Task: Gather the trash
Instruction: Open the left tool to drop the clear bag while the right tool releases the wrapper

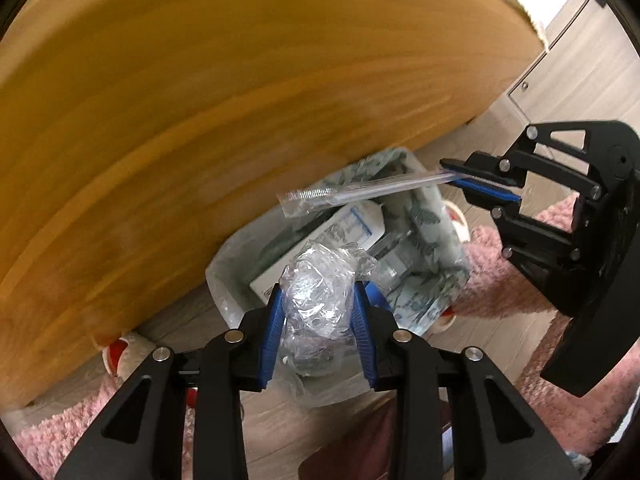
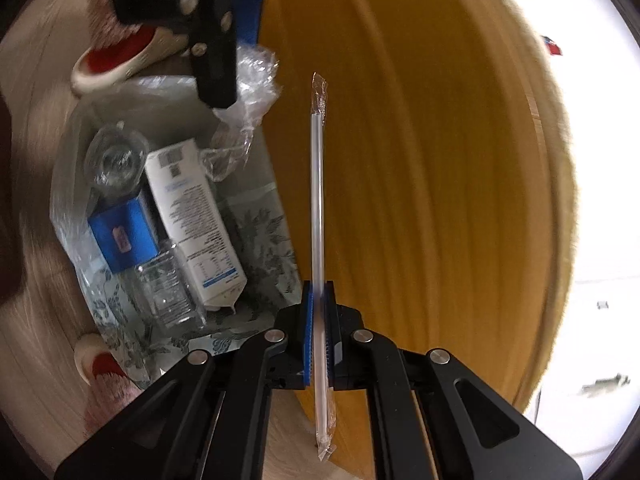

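Note:
My left gripper (image 1: pixel 320 312) is shut on a crumpled ball of clear plastic wrap (image 1: pixel 316 300) and hangs over a small floral-lined trash bin (image 1: pixel 430 224) on the floor. My right gripper (image 2: pixel 319 300) is shut on a long straw in a clear wrapper (image 2: pixel 317 200), which sticks out ahead of the pads. In the left wrist view the right gripper (image 1: pixel 452 172) comes in from the right and holds the straw (image 1: pixel 360 192) above the bin's far side. The bin (image 2: pixel 260 236) holds a white carton (image 2: pixel 192 216), a blue box (image 2: pixel 124 236) and a clear bottle (image 2: pixel 168 288).
A round wooden tabletop (image 1: pixel 200 100) overhangs the bin's far edge. Red-and-white slippers (image 2: pixel 116 60) lie on the pale wood floor beside the bin. A pink shaggy rug (image 1: pixel 500 280) lies to the right, with cabinet doors (image 1: pixel 560 76) beyond.

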### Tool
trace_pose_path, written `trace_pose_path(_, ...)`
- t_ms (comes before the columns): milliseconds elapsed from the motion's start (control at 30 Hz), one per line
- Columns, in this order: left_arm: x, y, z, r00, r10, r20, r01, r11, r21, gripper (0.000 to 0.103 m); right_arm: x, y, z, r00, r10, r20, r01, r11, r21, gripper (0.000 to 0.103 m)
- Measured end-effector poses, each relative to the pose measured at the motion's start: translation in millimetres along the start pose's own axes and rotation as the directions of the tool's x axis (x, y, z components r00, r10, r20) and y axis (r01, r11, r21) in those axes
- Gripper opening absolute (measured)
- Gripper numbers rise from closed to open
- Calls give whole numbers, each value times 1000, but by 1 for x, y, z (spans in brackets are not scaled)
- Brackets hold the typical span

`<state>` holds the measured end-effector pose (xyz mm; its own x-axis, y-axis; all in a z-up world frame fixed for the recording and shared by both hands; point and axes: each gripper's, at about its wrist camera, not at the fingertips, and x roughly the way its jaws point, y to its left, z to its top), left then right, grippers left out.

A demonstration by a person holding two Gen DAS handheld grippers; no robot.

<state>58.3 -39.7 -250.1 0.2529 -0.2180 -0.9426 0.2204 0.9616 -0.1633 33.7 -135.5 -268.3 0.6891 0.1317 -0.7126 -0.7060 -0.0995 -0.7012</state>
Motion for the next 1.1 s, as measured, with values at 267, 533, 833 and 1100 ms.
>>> trace_pose_path(267,29,-2,-3,995,3,-96,-3,1000,0,31,26,15,0,999,39,-9,-39,994,-99,5)
trace_pose_path(533,54,8,-6,986,2,-165,-8,999,-37,31,48,24,3,998,69,8,-67,985,-162,5)
trace_pose_path(833,70,23,-3,980,14,-200,-33,995,-92,31,73,38,9,997,77,27,-69,973,-219,5)
trace_pose_path(1100,77,32,-1,976,20,-219,-47,992,-117,32,90,40,18,995,94,44,-82,971,-227,5)
